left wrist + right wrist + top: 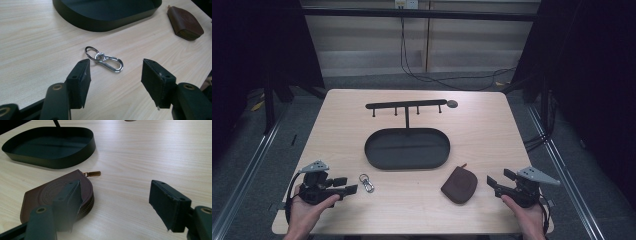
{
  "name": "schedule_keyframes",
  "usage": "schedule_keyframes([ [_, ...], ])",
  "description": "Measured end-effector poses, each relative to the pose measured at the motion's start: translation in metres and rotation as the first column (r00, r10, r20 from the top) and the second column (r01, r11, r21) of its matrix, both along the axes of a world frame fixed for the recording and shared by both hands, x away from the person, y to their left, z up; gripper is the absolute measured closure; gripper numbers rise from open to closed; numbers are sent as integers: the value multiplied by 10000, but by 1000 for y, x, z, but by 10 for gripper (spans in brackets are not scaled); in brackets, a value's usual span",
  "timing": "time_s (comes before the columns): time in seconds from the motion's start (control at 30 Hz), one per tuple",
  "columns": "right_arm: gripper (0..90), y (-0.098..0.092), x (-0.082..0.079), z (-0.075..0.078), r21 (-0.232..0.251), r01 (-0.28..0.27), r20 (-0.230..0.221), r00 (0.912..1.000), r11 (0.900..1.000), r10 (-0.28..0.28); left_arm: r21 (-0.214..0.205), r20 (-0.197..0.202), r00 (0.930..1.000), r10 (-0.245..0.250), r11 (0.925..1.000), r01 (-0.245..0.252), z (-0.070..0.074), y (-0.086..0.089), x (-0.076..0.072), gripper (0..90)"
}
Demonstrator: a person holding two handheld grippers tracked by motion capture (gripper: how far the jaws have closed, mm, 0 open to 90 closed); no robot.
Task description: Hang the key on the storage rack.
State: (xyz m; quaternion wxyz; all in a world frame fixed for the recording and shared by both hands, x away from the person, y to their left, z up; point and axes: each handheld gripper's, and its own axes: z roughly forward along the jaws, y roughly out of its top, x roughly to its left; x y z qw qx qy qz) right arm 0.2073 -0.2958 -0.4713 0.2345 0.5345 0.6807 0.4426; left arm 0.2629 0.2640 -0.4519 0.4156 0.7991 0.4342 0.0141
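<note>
1. The black oval metal tray (407,149) sits around the middle of the light wooden table (482,130), with nothing lying in it as far as I can see. A thin post rises from its far rim to a black bar with four little hooks (406,105), and those hang bare too.
2. The small silver carabiner clip with a key ring (366,182) lies flat on the wood toward the near left corner, between the tray and the near edge. In the left gripper view it's (105,59) just ahead of the jaws, not touched.
3. The brown leather zip pouch (459,184) lies near the near edge, right of centre, zip pull pointing at the tray.
4. The left gripper (346,186) is held low over the near left corner, pointing right at the clip, jaws apart and nothing between them.
5. The right gripper (493,183) sits by the near right corner, pointing left at the pouch, jaws spread wide; the pouch (53,192) is just in front, not gripped.
6. Room's dark, grey floor, black cable (432,75) trailing behind the table.
</note>
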Motion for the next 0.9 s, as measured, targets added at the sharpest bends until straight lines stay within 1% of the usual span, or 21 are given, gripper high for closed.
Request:
schedule_keyframes([
  [0.03,265,0,0,0,13,-24,-10,10000,10000,24,115,-21,10000,-37,9999,38,1,-1,0,446],
  [0.07,269,0,0,0,-38,-71,39,10000,10000,71,138,-71,10000,-42,9999,43,2,-2,0,446],
  [0.1,270,1,0,1,-125,-36,64,10000,9999,36,165,-99,9998,-152,9997,153,2,-3,1,453],
  [0.2,267,0,0,0,-41,-83,49,10000,10000,83,316,-125,9996,-246,9992,250,5,-7,3,469],
  [0.27,266,0,1,0,-35,-76,28,10000,10000,76,362,-53,9989,-463,9983,465,7,-9,4,493],
  [0.33,263,0,1,0,-17,-68,-1,10000,10000,68,619,-34,9971,-766,9951,767,10,-12,6,525],
  [0.37,262,0,1,0,-16,-79,-10,10000,10000,79,629,-74,9970,-775,9950,778,11,-13,7,532],
  [0.4,261,0,1,0,-18,-64,-19,10000,10000,64,576,-199,9961,-862,9945,873,13,-14,9,532],
  [0.43,261,0,1,0,-23,-73,-36,10000,10000,73,540,-232,9957,-896,9944,907,14,-14,10,532],
  [0.5,261,0,1,0,-53,-74,-68,10000,10000,73,774,-301,9968,-745,9941,766,19,-17,14,544],
  [0.53,261,0,1,0,-53,-74,-68,10000,10000,73,774,-301,9968,-745,9941,766,19,-17,14,558],
  [0.57,261,0,1,0,-65,-101,-82,9999,9999,100,869,-275,9968,-744,9933,766,22,-17,15,558],
  [0.6,260,0,1,0,-34,-105,-118,9999,9999,105,1016,-295,9959,-857,9909,883,25,-19,17,558],
  [0.63,260,0,1,0,-47,-99,-141,9999,9999,99,1016,-295,9959,-857,9909,883,25,-19,17,567],
  [0.67,260,0,1,0,-52,-83,-169,9998,10000,82,1298,-355,9941,-1021,9859,1059,28,-22,19,574],
  [0.7,260,1,1,0,-20,-89,-208,9997,10000,89,1405,-369,9936,-1065,9839,1106,29,-24,20,574],
  [0.73,260,1,2,0,-8,-126,-261,9996,9999,126,1467,-271,9949,-973,9841,1002,29,-25,21,575],
  [0.77,260,1,2,0,-20,-127,-290,9995,9999,127,1480,-375,9938,-1043,9830,1087,30,-26,23,578],
  [0.8,259,1,2,0,-24,-130,-295,9995,9999,129,1700,-407,9924,-1163,9779,1216,33,-29,26,580],
  [0.83,259,1,2,0,-24,-130,-295,9995,9999,129,1700,-407,9924,-1163,9779,1216,33,-29,26,589],
  [0.9,258,1,2,0,-26,-147,-314,9994,9999,146,1777,-481,9909,-1255,9752,1321,35,-32,29,593],
])
